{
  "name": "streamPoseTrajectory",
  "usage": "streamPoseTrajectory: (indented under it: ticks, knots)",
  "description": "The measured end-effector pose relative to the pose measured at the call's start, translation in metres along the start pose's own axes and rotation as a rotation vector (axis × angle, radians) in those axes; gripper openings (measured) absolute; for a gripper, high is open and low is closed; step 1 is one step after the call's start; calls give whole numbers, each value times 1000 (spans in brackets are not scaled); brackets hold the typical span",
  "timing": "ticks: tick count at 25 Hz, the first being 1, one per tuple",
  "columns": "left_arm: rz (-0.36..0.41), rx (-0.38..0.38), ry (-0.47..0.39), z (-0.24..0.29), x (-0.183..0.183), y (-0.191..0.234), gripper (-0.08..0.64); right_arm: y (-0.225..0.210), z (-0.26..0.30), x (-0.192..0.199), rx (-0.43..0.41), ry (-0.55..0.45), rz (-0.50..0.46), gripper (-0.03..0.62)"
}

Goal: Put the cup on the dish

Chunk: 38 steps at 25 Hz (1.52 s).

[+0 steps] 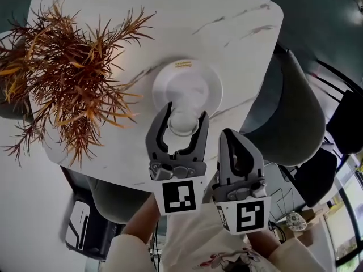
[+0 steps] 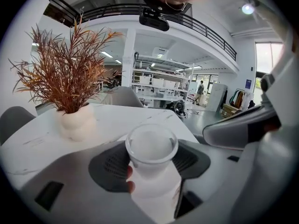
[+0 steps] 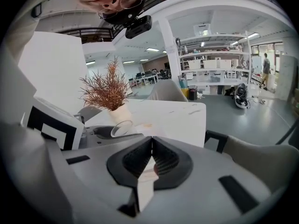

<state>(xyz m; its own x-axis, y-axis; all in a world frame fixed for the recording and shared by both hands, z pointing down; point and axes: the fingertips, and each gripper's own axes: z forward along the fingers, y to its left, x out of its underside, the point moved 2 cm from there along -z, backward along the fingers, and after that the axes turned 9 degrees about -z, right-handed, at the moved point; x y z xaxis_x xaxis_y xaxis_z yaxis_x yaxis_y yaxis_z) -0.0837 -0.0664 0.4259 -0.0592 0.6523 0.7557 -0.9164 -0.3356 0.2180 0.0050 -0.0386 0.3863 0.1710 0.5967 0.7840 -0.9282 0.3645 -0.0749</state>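
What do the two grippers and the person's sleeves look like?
The left gripper and the right gripper have grey curved jaws with dark ribbed pads. Each carries a white cube with a black square marker. The sleeves are cream.

Rust-leaved plant (image 1: 62, 67) on a marble table (image 1: 227, 16) — grey chair (image 1: 298, 112) alongside.

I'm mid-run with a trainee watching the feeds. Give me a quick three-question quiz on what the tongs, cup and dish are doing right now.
1. True or false: the left tongs are shut on the cup.
2. The right tongs are: A open; B shut and empty; C shut on a spoon.
3. In the head view, what stands on the table left of the dish?
Key: 1 true; 2 B; 3 the potted plant.
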Motion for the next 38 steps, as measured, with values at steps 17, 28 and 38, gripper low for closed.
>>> streamPoseTrajectory:
  ticks: [17,28,38]
  knots:
    - [65,-35,-66,15,-3,6,272,6,0,-1,3,30,16,6]
    - [88,-13,-116,-12,-16,0,276,13,-28,-27,8,-46,-43,6]
    - [50,-55,-165,-46,-29,-11,276,10,-63,-42,25,-118,-60,6]
